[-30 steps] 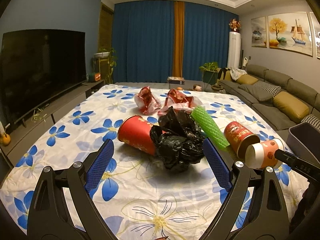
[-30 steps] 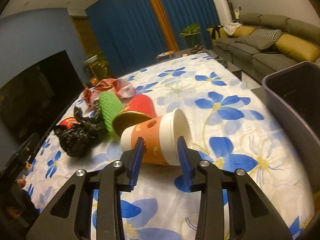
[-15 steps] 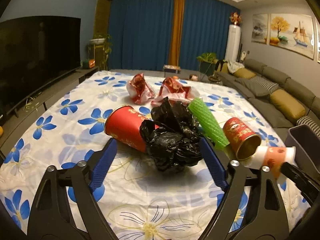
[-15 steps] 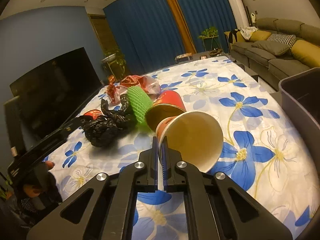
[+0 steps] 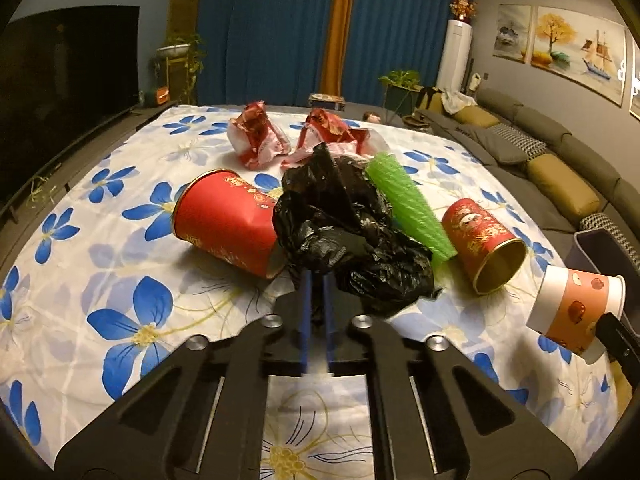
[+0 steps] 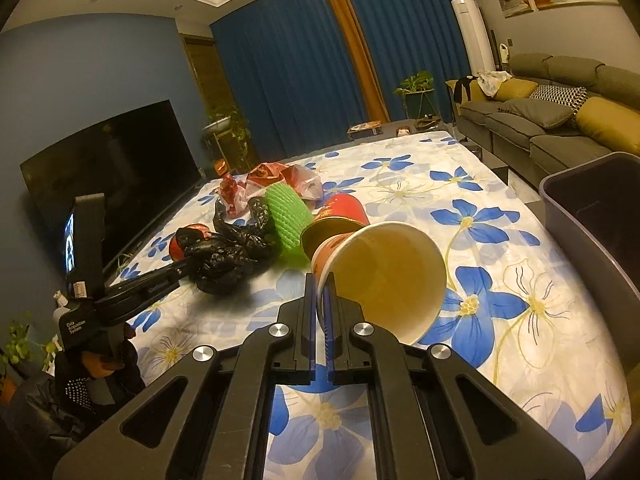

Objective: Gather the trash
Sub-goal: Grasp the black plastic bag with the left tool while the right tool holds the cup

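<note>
My left gripper (image 5: 316, 280) has its jaws closing on the near edge of a crumpled black plastic bag (image 5: 344, 232), and the pads pinch a fold of it. The bag lies on the flowered tablecloth between a tipped red cup (image 5: 228, 220) and a green foam net (image 5: 408, 208). A red can (image 5: 480, 240) lies on its side to the right. My right gripper (image 6: 323, 292) is shut on the rim of an orange paper cup (image 6: 384, 276), held off the table with its mouth towards the camera. That cup (image 5: 576, 308) also shows at the left wrist view's right edge.
A grey bin (image 6: 592, 208) stands past the table's right edge, in front of the sofa (image 6: 560, 120). Two crumpled red wrappers (image 5: 260, 136) (image 5: 332, 132) lie further back on the table. A dark television (image 6: 120, 176) stands along the left side.
The left gripper went forward and down, and its wide jaws came together on the black bag. The right gripper shut on the paper cup's rim, lifted it and carried it towards the bin.
</note>
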Action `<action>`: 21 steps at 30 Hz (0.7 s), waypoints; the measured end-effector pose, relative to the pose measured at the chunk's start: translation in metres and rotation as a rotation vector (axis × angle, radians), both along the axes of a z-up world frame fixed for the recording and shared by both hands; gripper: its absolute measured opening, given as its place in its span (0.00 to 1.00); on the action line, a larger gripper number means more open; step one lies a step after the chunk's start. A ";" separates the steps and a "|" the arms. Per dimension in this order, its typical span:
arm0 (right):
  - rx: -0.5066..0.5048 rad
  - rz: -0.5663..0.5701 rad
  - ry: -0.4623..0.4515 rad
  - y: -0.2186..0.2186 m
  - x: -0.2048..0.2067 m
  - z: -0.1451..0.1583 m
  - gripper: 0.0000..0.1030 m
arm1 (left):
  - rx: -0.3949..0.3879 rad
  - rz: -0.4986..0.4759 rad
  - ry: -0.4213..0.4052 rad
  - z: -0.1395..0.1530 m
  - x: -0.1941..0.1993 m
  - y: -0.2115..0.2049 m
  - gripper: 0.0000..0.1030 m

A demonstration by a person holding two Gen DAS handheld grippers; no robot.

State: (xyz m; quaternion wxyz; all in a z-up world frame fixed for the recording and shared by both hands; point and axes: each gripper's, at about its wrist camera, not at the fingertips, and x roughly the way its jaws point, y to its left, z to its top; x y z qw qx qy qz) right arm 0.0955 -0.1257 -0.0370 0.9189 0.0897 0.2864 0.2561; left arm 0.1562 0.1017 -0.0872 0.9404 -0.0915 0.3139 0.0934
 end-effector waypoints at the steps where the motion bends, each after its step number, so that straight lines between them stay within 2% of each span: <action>1: 0.000 -0.002 -0.001 0.000 -0.001 0.001 0.04 | 0.000 -0.002 -0.004 0.001 -0.002 -0.001 0.01; 6: 0.002 -0.013 -0.009 -0.003 -0.006 0.004 0.04 | -0.018 -0.007 -0.057 0.015 -0.022 0.001 0.00; 15: 0.023 -0.035 -0.033 -0.010 -0.022 0.018 0.04 | 0.008 0.000 -0.187 0.058 -0.071 0.001 0.00; 21: 0.027 -0.043 -0.057 -0.014 -0.035 0.028 0.04 | 0.016 0.000 -0.220 0.072 -0.088 -0.003 0.00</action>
